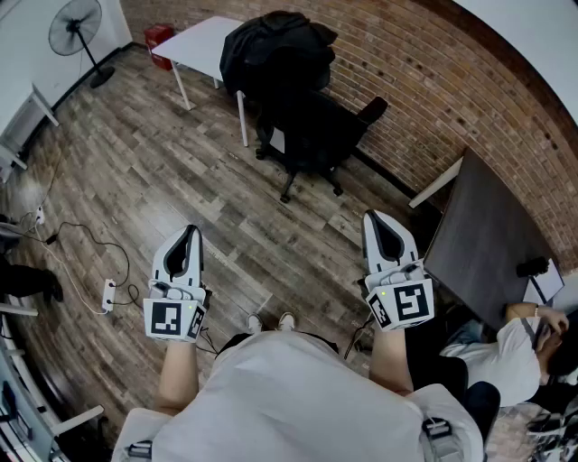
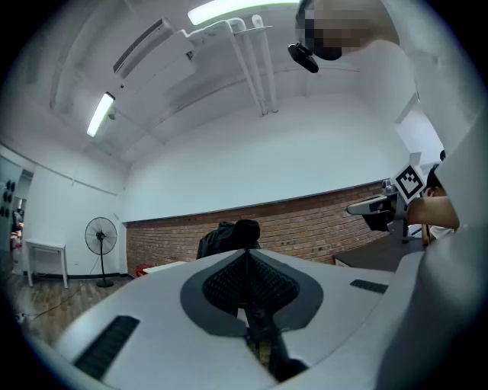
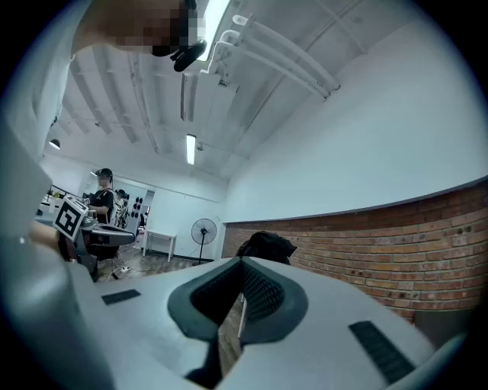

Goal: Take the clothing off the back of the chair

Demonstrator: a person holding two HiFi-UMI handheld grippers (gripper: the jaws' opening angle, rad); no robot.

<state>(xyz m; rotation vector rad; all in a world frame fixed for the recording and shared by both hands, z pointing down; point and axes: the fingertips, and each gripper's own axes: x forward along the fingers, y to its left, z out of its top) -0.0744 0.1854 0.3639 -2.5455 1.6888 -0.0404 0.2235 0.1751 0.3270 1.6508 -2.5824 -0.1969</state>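
Note:
A black garment (image 1: 271, 45) is draped over the back of a black office chair (image 1: 312, 135) that stands on the wooden floor by the brick wall, well ahead of me. The garment also shows beyond the jaws in the left gripper view (image 2: 229, 236) and the right gripper view (image 3: 265, 245). My left gripper (image 1: 188, 231) is held level at the lower left, shut and empty. My right gripper (image 1: 377, 218) is level at the lower right, also shut with nothing in it. Both are far short of the chair.
A white table (image 1: 203, 41) stands behind the chair, with a red box (image 1: 160, 36) and a standing fan (image 1: 77, 27) to its left. A dark table (image 1: 488, 235) and a seated person (image 1: 515, 352) are on the right. A power strip (image 1: 108, 293) with cables lies on the floor at left.

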